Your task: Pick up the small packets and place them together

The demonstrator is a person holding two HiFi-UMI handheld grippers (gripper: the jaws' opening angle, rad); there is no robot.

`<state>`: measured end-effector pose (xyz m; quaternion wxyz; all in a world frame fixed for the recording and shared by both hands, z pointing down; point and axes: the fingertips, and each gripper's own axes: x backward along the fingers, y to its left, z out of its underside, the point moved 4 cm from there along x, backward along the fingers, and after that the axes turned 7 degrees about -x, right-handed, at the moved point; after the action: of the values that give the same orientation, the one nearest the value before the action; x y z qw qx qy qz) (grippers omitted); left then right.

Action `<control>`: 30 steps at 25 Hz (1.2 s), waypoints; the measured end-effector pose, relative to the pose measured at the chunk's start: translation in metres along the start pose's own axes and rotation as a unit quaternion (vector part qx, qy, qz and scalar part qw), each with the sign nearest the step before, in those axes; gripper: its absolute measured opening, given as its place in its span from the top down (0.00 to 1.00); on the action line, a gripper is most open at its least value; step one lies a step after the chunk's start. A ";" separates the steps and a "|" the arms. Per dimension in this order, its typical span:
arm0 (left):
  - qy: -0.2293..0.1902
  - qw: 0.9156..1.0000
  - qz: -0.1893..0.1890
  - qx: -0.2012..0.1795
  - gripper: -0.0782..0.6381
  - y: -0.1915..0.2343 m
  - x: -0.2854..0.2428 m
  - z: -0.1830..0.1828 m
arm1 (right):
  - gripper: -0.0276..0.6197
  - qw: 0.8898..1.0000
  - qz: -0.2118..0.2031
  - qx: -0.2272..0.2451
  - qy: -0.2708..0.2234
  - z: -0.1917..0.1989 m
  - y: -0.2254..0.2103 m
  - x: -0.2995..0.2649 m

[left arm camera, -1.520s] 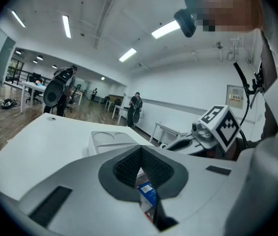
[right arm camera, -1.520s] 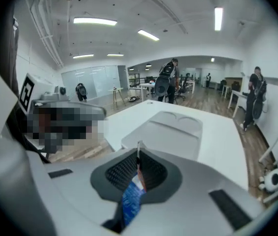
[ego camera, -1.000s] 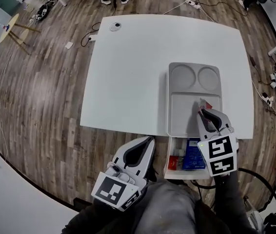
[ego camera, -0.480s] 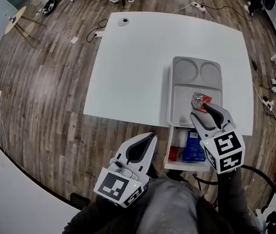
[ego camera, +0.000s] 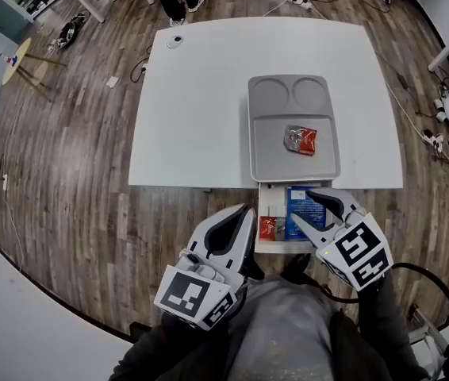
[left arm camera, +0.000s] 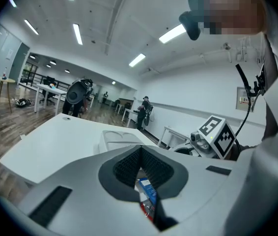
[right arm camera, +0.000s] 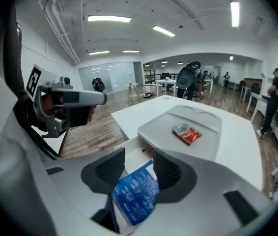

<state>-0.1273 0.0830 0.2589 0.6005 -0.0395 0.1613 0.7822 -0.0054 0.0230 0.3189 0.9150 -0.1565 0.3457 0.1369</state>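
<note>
Right gripper view looks along the right gripper (right arm camera: 138, 167), whose two grey jaws stand spread, having just been opening; their dark ribbed pads press on nothing. In the gap between them, lower down, a flat blue printed packet (right arm camera: 136, 193) lies in a shallow white box (right arm camera: 130, 156) just off the near edge of a white rectangular table (right arm camera: 144, 113). Beyond the box, on the table, a grey moulded plastic tray (right arm camera: 168, 131) with two round wells at its far end holds a small red-and-silver foil packet (right arm camera: 187, 133), alone in the large rectangular compartment. Head view shows this gripper hanging over the box, well short of the tray.

Left gripper view shows the left gripper (left arm camera: 140, 155) with its jaws drawn together, the pads meeting at the tips with nothing gripped; through the slit below them the blue packet shows. From the head camera this gripper hangs off the table, just left of the box, above a brown wood-plank floor (ego camera: 74, 157). In the box, left of the blue packet, lies what looks like a small red packet (ego camera: 268, 227), though it is too small to tell for sure. A small round grey object (ego camera: 175, 43) sits near the table's far left corner.
</note>
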 end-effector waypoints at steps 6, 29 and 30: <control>0.009 1.000 0.005 0.007 0.89 -0.007 -0.004 0.006 | 0.67 0.991 -0.074 0.064 0.093 0.039 0.031 -0.024; 0.014 0.998 -0.044 0.041 0.89 0.053 0.010 0.020 | 0.93 0.971 -0.074 0.118 0.195 0.042 0.027 -0.087; 0.014 0.998 -0.045 0.039 0.89 0.053 0.010 0.019 | 0.93 0.973 -0.070 0.117 0.188 0.041 0.026 -0.086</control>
<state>-0.1778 0.0865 0.2854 0.6338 -0.0340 0.1986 0.7468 -0.0524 0.0505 0.4012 0.8528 -0.0952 0.5134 -0.0012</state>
